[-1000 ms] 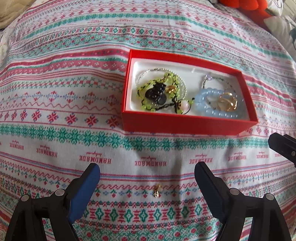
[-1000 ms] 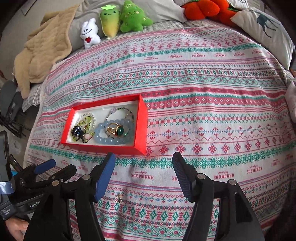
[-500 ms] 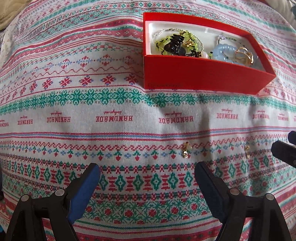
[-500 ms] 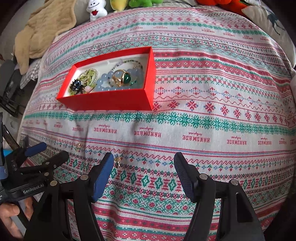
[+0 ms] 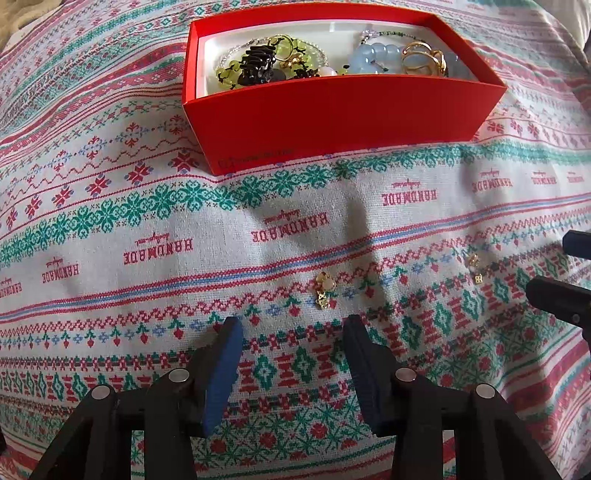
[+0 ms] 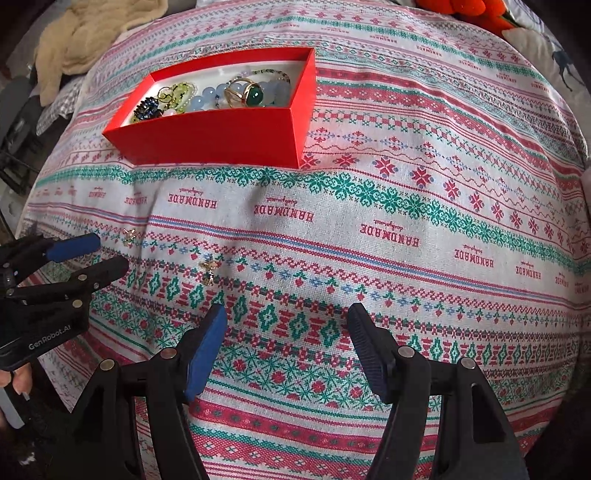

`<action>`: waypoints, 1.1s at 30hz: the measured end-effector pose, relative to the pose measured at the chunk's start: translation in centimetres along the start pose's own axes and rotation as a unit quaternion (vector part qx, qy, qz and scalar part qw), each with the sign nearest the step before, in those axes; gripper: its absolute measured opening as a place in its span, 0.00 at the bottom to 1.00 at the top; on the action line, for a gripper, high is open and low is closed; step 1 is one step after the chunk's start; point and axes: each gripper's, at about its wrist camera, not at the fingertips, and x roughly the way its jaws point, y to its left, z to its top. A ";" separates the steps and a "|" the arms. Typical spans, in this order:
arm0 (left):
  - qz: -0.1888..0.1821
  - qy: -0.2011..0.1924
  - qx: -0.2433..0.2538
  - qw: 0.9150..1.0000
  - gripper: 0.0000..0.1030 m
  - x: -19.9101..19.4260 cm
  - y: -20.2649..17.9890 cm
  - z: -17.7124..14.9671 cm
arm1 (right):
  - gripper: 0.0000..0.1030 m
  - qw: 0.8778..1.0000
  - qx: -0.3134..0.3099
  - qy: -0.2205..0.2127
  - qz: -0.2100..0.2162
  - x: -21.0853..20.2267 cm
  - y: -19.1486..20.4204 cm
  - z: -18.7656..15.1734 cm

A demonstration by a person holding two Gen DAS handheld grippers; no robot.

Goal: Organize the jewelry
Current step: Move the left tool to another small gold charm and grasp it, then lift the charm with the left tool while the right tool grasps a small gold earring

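A red box [image 5: 332, 122] [image 6: 207, 136] on the patterned bedspread holds bead bracelets and rings. Two small gold earrings lie loose on the cloth in front of it. One earring [image 5: 324, 288] [image 6: 129, 235] lies just ahead of my left gripper [image 5: 291, 328], between its open fingers' line. The other earring [image 5: 474, 266] [image 6: 209, 271] lies ahead and left of my right gripper [image 6: 286, 314], close to its left fingertip [image 6: 216, 317]. Both grippers are open, empty and low over the cloth. The left gripper also shows in the right wrist view [image 6: 85, 254].
The patterned bedspread [image 6: 406, 221] covers the whole bed. A beige blanket [image 6: 85, 33] lies at the far left corner, an orange plush [image 6: 476, 11] and a pillow [image 6: 546, 51] at the far right. The bed's left edge is near my left gripper.
Both grippers have come down and forward toward the earrings. The left gripper's fingers have narrowed. The box and earrings look closer and have not moved on the cloth.
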 end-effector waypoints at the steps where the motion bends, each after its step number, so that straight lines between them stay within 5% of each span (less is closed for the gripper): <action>1: -0.004 -0.002 -0.001 1.000 0.44 0.1 -0.1 0.1 | 0.68 1.000 0.000 -0.001 0.001 -0.1 -0.1 0.0; 9: -0.015 -0.014 0.013 1.000 0.25 1.2 -1.5 2.3 | 0.68 1.000 0.004 -0.005 0.003 -0.4 -0.3 0.0; 14: -0.019 -0.011 -0.008 1.000 0.03 1.8 -1.9 3.8 | 0.68 1.000 0.011 -0.001 0.008 -0.1 -0.3 0.4; 27: -0.050 -0.044 -0.090 0.994 0.02 -0.5 0.8 4.5 | 0.67 0.997 0.039 -0.002 0.064 0.0 -0.2 1.8; 33: -0.049 -0.044 -0.100 0.993 0.02 -0.8 1.8 4.1 | 0.30 0.997 0.022 0.008 0.075 1.1 1.6 2.0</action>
